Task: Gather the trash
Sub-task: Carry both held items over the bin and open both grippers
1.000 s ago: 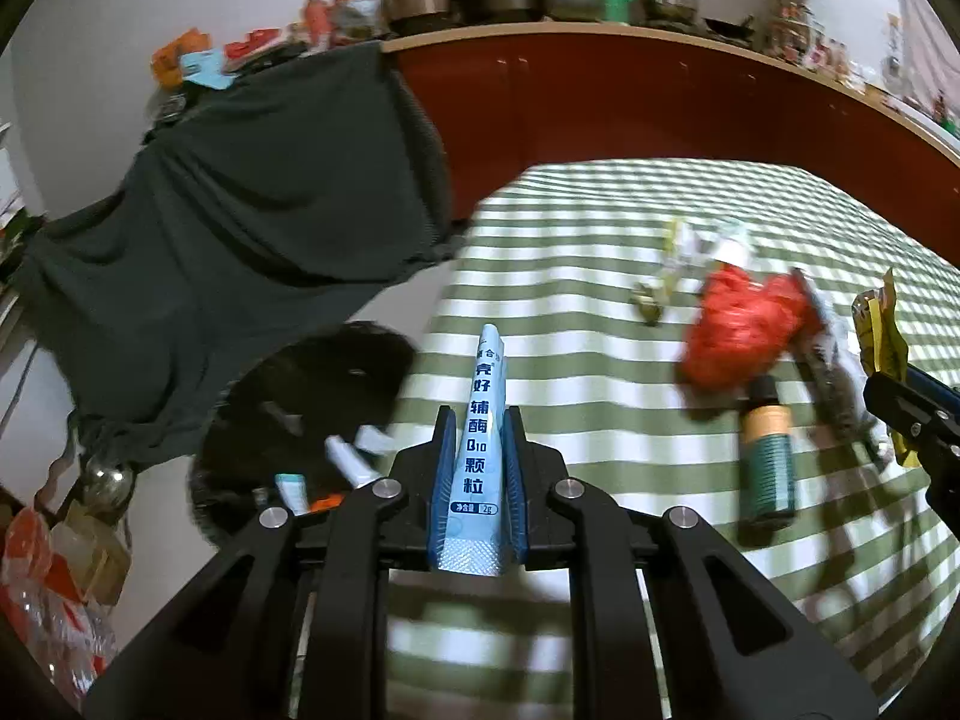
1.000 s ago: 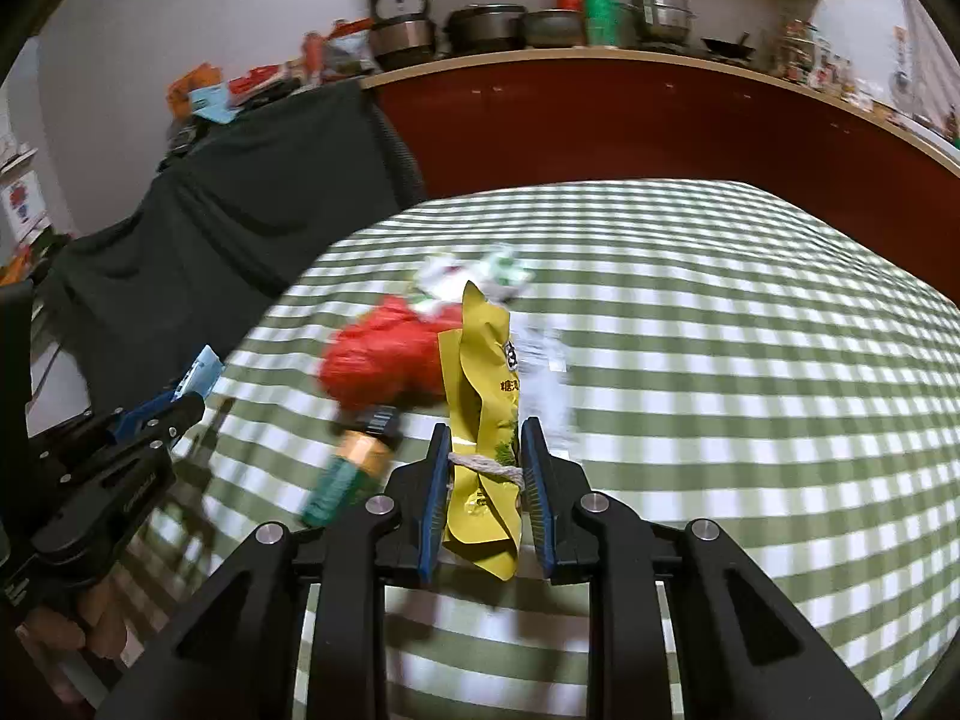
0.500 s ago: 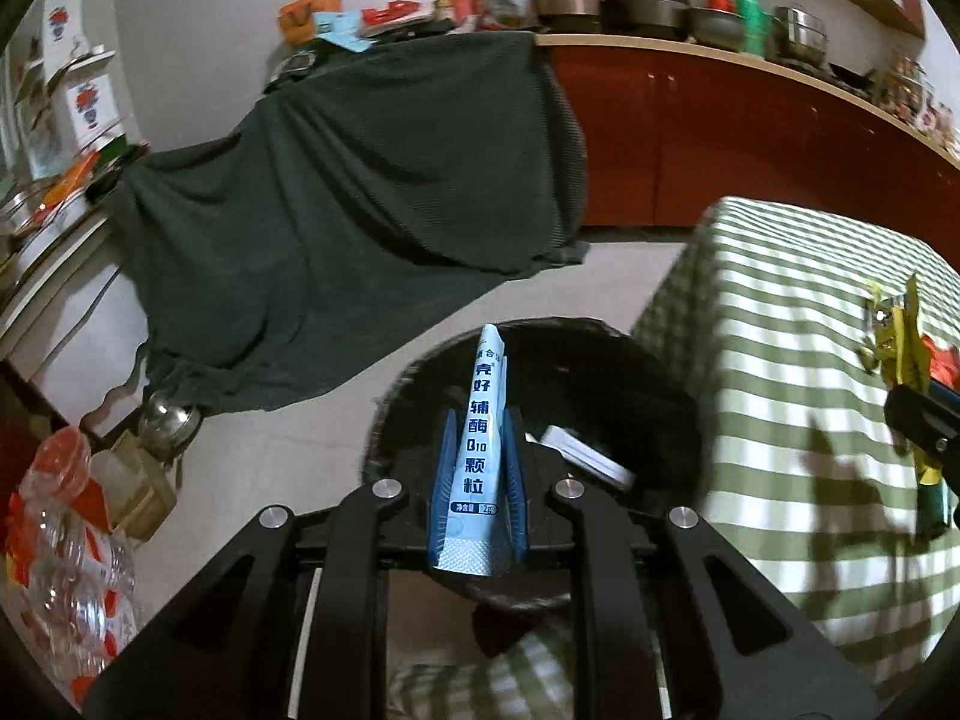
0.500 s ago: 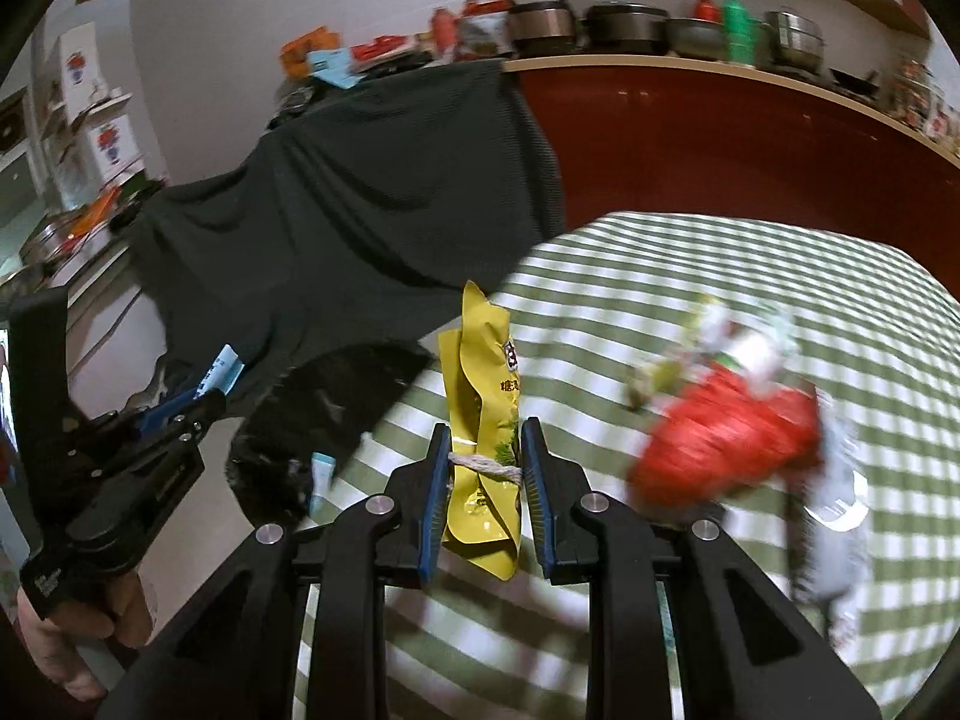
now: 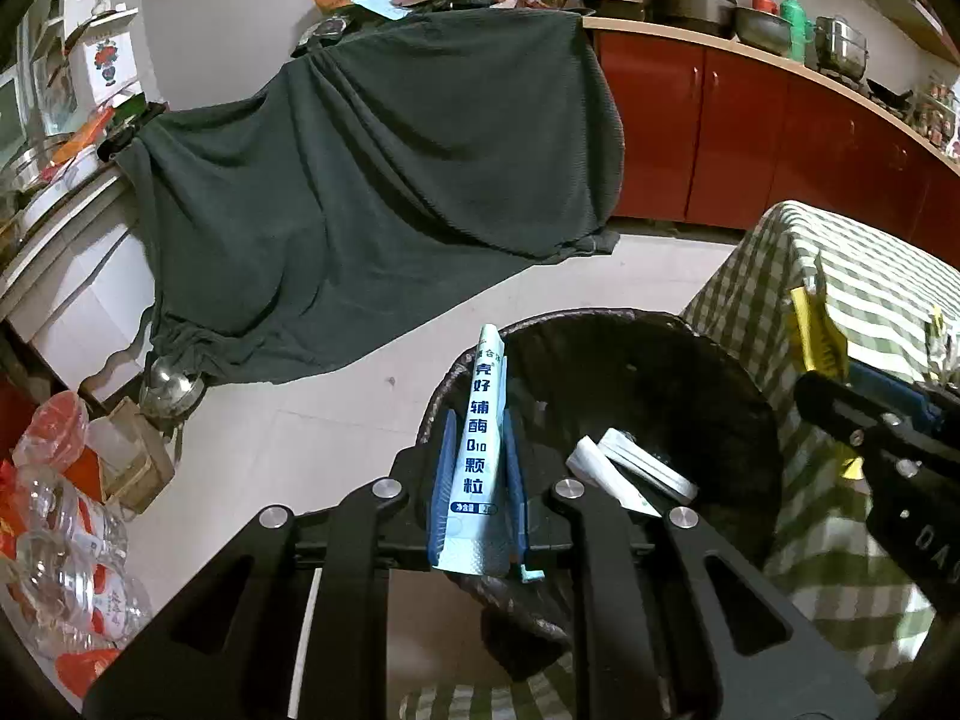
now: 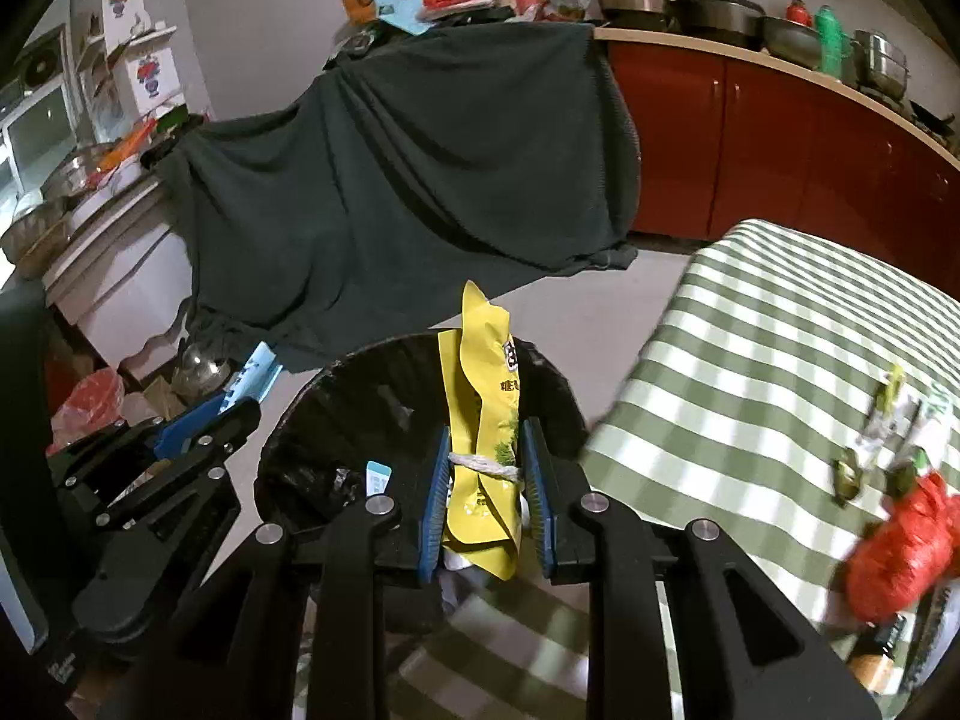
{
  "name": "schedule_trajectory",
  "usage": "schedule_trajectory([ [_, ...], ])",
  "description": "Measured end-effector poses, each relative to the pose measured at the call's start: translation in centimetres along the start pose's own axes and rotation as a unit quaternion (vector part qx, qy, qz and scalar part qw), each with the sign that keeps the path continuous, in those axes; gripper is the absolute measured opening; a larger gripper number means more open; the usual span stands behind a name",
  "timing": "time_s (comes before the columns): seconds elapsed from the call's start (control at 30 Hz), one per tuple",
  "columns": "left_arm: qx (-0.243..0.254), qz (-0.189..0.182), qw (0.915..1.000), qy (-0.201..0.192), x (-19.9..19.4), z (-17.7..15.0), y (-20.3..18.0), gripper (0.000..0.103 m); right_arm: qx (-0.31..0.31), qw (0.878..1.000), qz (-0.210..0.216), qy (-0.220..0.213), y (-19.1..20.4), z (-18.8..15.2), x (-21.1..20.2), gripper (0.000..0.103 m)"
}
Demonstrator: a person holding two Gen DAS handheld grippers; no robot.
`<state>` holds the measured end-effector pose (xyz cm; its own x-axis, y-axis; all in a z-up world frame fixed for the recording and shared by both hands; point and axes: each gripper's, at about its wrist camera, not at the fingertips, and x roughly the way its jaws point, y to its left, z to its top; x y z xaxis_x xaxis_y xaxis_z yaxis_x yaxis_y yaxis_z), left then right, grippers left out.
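Two hand-held grippers hang over one black trash bin (image 5: 606,354) beside the desk (image 6: 780,324): the left hand-held gripper (image 5: 477,468) pinches one blue sachet (image 5: 480,450), the right hand-held gripper (image 6: 487,474) clamps one yellow wrapper (image 6: 483,414).

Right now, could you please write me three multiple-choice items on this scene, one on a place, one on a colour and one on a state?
1. Where does the black trash bin stand?
A. on the floor beside the striped table
B. on the kitchen counter
C. on top of the table

2. What colour is the wrapper in the right gripper?
A. red
B. yellow
C. white

3. What is the state of the left gripper?
A. open and empty
B. shut with nothing in it
C. shut on the light blue sachet

Answers:
1. A, the bin sits on the pale floor at the table's edge.
2. B, the wrapper between the jaws is yellow.
3. C, both jaws press the sachet's sides, above the bin.
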<state>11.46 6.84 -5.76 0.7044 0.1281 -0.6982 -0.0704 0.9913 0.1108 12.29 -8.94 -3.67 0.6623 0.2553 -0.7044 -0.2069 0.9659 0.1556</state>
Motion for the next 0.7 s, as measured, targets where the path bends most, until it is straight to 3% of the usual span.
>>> schedule_trajectory([
  [0.23, -0.006, -0.005, 0.9999, 0.015, 2.2, 0.3, 0.1, 0.019, -0.005, 1.000, 0.008, 0.025, 1.0, 0.7, 2.1, 0.026],
  [0.33, -0.011, -0.007, 0.9997, 0.018, 2.6, 0.3, 0.3, 0.036, 0.003, 1.000, 0.007, 0.020, 0.8, 0.9, 2.1, 0.038],
  [0.4, -0.012, -0.004, 0.9998, 0.014, 2.4, 0.3, 0.4, 0.044, 0.002, 1.000, 0.002, 0.014, 0.8, 1.0, 1.9, 0.040],
  [0.7, -0.013, -0.004, 0.9999, 0.008, 1.4, 0.5, 0.1, 0.045, 0.006, 1.000, -0.006, -0.009, 0.0, 0.8, -0.4, 0.040],
])
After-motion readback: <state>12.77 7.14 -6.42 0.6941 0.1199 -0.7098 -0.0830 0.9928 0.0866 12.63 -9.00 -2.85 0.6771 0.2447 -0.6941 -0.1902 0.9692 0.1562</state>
